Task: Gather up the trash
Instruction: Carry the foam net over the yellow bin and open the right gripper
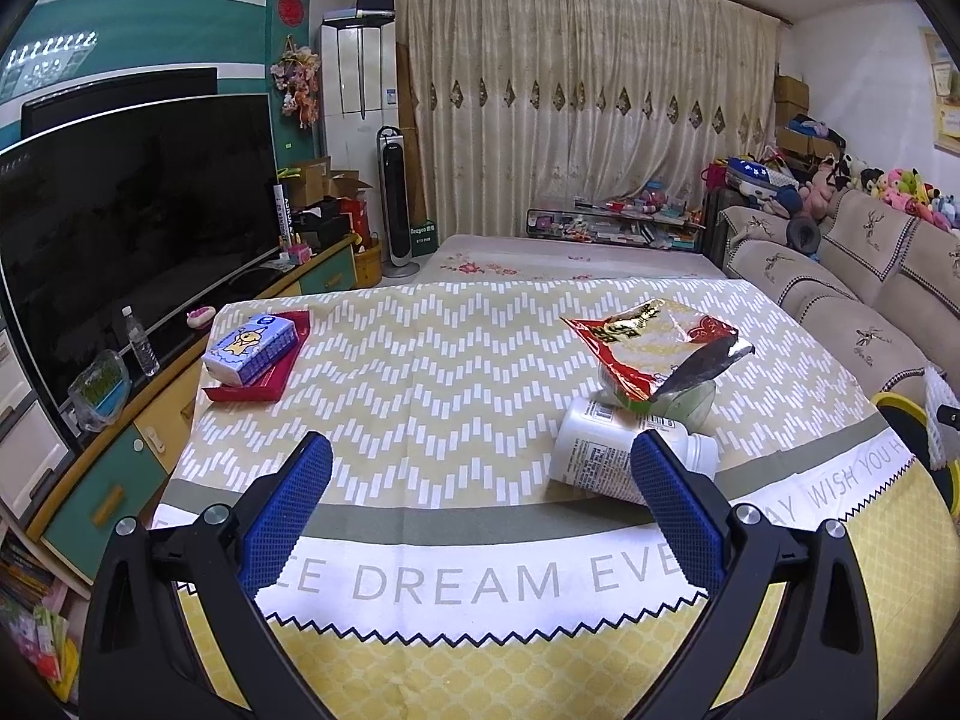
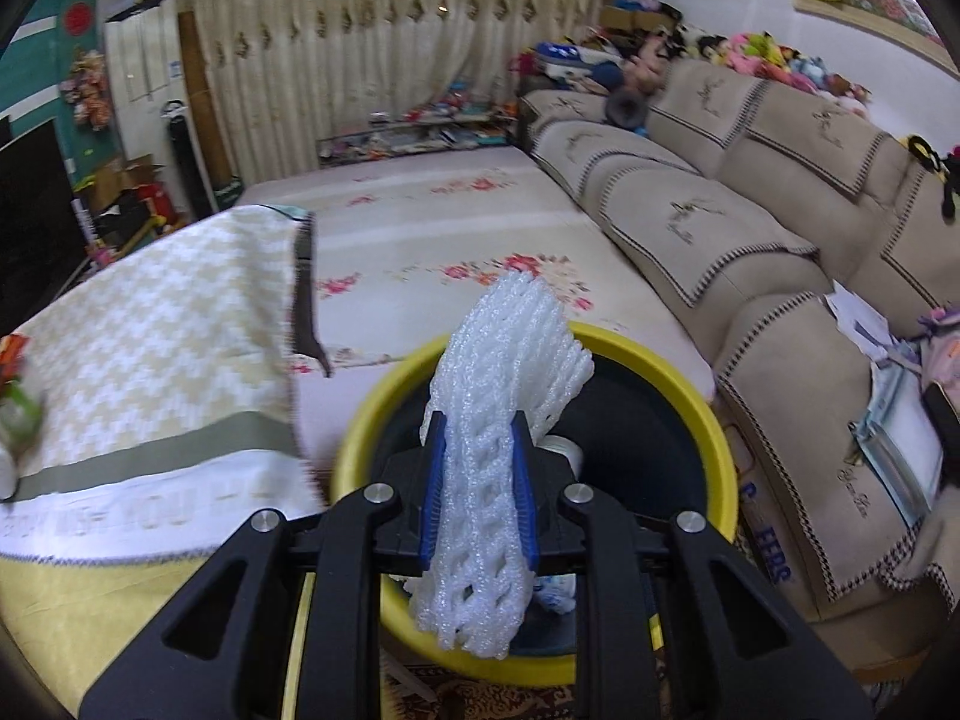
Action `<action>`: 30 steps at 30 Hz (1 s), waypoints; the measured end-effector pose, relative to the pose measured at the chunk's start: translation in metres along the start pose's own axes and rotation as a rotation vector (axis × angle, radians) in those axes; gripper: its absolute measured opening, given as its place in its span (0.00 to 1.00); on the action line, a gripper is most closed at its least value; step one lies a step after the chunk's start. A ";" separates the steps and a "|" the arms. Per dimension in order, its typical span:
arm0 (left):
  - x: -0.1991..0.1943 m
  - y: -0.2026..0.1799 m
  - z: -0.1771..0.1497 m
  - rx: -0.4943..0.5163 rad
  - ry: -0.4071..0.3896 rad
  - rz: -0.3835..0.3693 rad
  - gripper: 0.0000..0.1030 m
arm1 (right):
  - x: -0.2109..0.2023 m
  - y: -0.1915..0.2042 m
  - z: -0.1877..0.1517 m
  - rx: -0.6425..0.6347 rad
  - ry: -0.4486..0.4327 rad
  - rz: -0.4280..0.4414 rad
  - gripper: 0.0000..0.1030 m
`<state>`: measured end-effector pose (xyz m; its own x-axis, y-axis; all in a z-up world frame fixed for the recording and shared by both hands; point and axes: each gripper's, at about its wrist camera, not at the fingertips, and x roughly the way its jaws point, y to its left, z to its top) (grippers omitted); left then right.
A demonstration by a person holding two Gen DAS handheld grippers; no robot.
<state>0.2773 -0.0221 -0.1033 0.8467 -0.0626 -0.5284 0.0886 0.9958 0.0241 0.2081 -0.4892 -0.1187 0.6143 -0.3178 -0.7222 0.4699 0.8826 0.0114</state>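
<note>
My right gripper [image 2: 477,438] is shut on a white foam fruit net [image 2: 510,372] and holds it over the yellow-rimmed trash bin [image 2: 678,378] beside the table. The bin [image 1: 894,405] and the net [image 1: 942,414] also show at the right edge of the left wrist view. My left gripper [image 1: 480,462] is open above the table's near edge. A white plastic bottle [image 1: 600,450] lies on its side just by the right finger [image 1: 672,498]. Behind it lie a red and clear snack wrapper [image 1: 648,342] and a clear green-tinted cup [image 1: 690,399].
A tissue pack [image 1: 252,348] sits on a red tray [image 1: 270,381] at the table's far left. A TV [image 1: 132,216] on a cabinet stands to the left. A beige sofa [image 2: 780,252] runs along the right, and a floral mat [image 2: 432,228] covers the floor beyond.
</note>
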 end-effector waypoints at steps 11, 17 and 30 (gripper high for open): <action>0.005 0.000 -0.001 -0.012 0.037 -0.057 0.95 | 0.008 -0.024 0.000 0.053 0.015 -0.008 0.56; 0.011 -0.006 -0.003 0.000 0.069 -0.106 0.95 | -0.008 -0.015 -0.004 0.042 -0.008 0.038 0.58; 0.040 -0.054 0.005 0.169 0.231 -0.265 0.95 | -0.021 0.000 -0.005 0.028 -0.029 0.130 0.61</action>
<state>0.3086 -0.0784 -0.1218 0.6439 -0.2806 -0.7118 0.3902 0.9207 -0.0099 0.1922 -0.4808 -0.1070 0.6888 -0.2113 -0.6934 0.4023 0.9072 0.1232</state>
